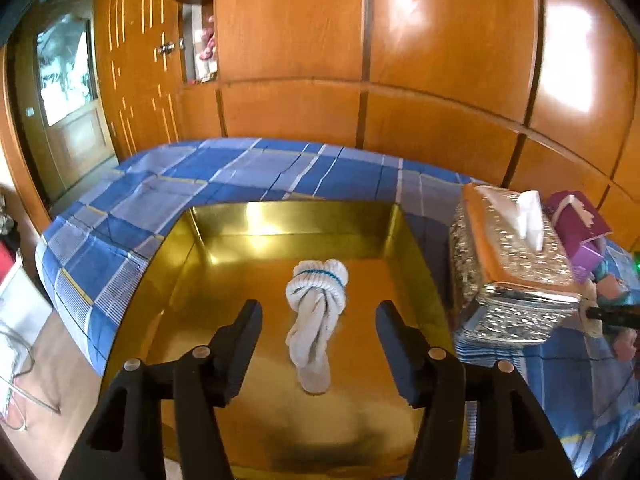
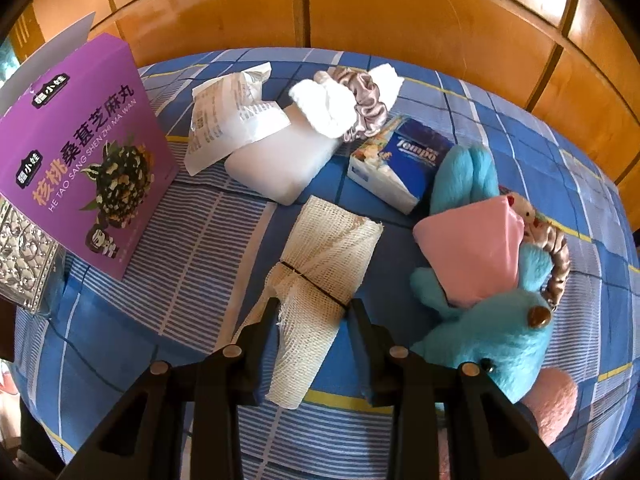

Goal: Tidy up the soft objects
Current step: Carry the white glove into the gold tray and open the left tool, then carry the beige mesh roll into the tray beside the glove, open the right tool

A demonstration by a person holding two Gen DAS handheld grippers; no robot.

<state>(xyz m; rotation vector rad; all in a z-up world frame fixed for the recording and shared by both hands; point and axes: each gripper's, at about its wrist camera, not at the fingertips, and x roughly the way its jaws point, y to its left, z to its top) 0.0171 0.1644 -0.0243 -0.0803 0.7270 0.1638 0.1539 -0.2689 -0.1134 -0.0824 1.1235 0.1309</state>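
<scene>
In the left wrist view a knotted white sock bundle [image 1: 316, 316] with a blue stripe lies in a shiny gold tray [image 1: 280, 220] on the blue checked bed. My left gripper [image 1: 318, 314] is open, with its fingers apart on either side of the bundle and just above it. In the right wrist view a cream gauze roll [image 2: 320, 280] tied with a dark band lies on the bedsheet. My right gripper [image 2: 314, 308] has its fingers on both sides of the roll at the band, closed against it.
A silver tissue box [image 1: 516, 264] stands right of the tray, with a purple box [image 1: 576, 224] behind it. In the right view lie a purple snack box [image 2: 84, 152], a white pad [image 2: 276, 160], scrunchies [image 2: 360, 100], a Tempo tissue pack [image 2: 400, 160] and a blue plush toy [image 2: 488, 328].
</scene>
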